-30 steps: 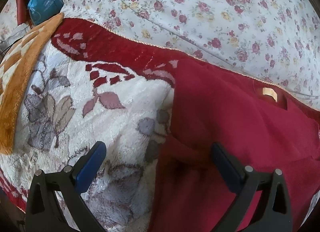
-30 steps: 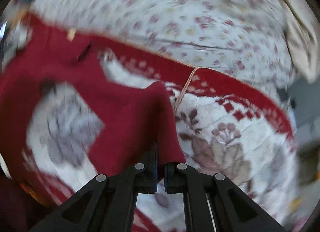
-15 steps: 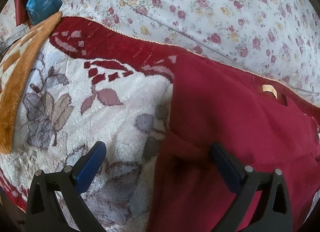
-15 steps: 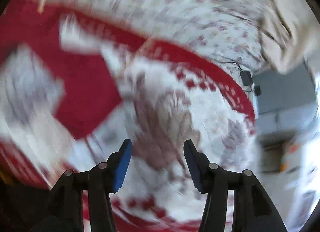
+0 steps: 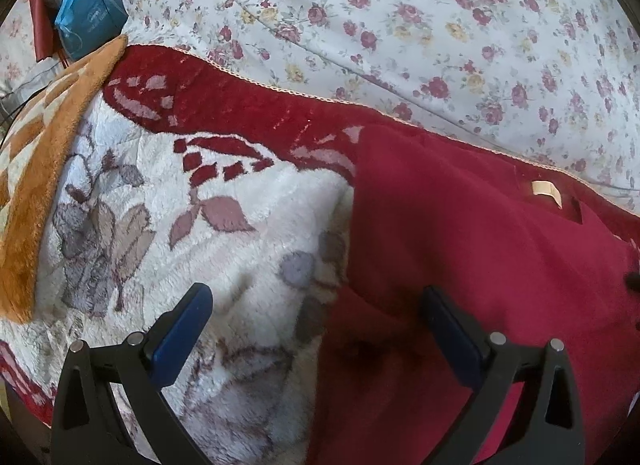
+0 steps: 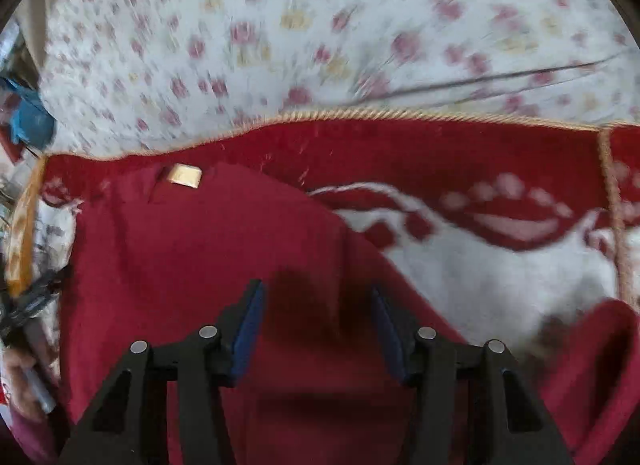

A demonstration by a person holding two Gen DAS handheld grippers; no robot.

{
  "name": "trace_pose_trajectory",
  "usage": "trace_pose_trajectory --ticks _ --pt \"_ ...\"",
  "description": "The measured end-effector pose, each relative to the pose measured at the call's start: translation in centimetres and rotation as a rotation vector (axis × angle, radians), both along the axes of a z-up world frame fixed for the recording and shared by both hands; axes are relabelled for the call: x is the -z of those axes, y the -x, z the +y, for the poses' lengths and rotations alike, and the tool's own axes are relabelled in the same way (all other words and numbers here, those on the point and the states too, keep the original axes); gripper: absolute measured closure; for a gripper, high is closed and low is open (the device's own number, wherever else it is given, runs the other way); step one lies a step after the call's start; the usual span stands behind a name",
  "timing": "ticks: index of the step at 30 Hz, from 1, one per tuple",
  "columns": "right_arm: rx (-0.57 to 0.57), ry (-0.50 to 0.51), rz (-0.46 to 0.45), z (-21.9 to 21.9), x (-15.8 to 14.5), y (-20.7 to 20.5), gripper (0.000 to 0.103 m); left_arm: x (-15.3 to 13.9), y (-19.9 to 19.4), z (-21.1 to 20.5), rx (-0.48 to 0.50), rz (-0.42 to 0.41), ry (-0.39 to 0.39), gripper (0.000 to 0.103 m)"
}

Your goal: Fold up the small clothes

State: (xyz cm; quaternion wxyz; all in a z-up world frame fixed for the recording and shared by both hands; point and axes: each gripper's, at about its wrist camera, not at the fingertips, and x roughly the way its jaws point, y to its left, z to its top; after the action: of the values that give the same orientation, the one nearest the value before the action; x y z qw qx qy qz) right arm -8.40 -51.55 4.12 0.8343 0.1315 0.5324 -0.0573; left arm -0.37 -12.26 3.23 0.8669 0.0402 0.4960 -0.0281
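Note:
A dark red garment with a tan neck label lies flat on a fleece blanket on a bed. My left gripper is open and hovers over the garment's left edge, one finger over the blanket, one over the cloth. In the right wrist view the same garment and its label show, with a fold of red cloth at the lower right. My right gripper is open, low over the garment's middle, holding nothing.
A floral sheet covers the bed behind the blanket. An orange and cream plush blanket lies at the left. A blue bag stands at the far left. The blanket's corded edge runs across the right wrist view.
My right gripper let go of the red cloth it was shut on, opened, and swung back over the garment's middle. My left gripper stayed open and almost still.

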Motion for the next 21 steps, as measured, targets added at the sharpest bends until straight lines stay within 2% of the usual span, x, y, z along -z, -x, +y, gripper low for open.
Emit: trace_pose_trajectory --ticks 1,2,4,6,7,9,11,13,16,19,21 --pt "-0.011 0.041 -0.010 0.6 -0.4 -0.1 0.095 -0.1 -0.1 0.1 -0.001 0.002 0.006 0.000" --pt "-0.027 0.041 -0.020 0.6 -0.9 0.0 0.096 -0.2 -0.1 0.2 -0.001 0.002 0.013 0.000" --pt "-0.026 0.012 -0.024 0.0 -1.7 0.9 0.096 -0.4 0.0 0.1 0.007 -0.005 0.019 0.000" --pt "-0.033 -0.013 0.041 -0.8 -1.0 2.1 0.094 -0.4 -0.1 -0.3 0.016 -0.006 0.008 0.000" --pt "-0.039 -0.041 0.031 -1.4 -1.4 3.2 0.089 -0.3 -0.1 -0.5 0.022 0.000 0.007 0.000" --pt "0.007 -0.040 -0.013 -3.2 -3.1 5.7 0.049 -0.2 0.2 -0.8 0.036 0.002 0.009 0.000" --pt "0.093 0.034 -0.054 -5.7 -5.3 8.5 0.030 -0.1 0.4 -0.9 0.039 0.002 0.000 0.000" --pt "0.162 0.145 -0.052 -8.1 -7.1 11.1 0.025 -0.1 0.6 -0.9 0.040 0.005 0.005 0.000" --pt "0.217 0.252 0.026 -11.6 -7.7 13.3 0.011 -0.1 0.8 -0.7 0.033 0.005 0.014 0.000" --pt "0.228 0.249 0.120 -14.0 -5.8 14.6 0.010 0.0 0.8 -0.6 0.026 0.016 0.021 0.000" --pt "0.205 0.336 0.192 -13.8 -4.0 14.9 0.010 0.1 0.8 -0.7 0.024 0.018 0.017 0.000"
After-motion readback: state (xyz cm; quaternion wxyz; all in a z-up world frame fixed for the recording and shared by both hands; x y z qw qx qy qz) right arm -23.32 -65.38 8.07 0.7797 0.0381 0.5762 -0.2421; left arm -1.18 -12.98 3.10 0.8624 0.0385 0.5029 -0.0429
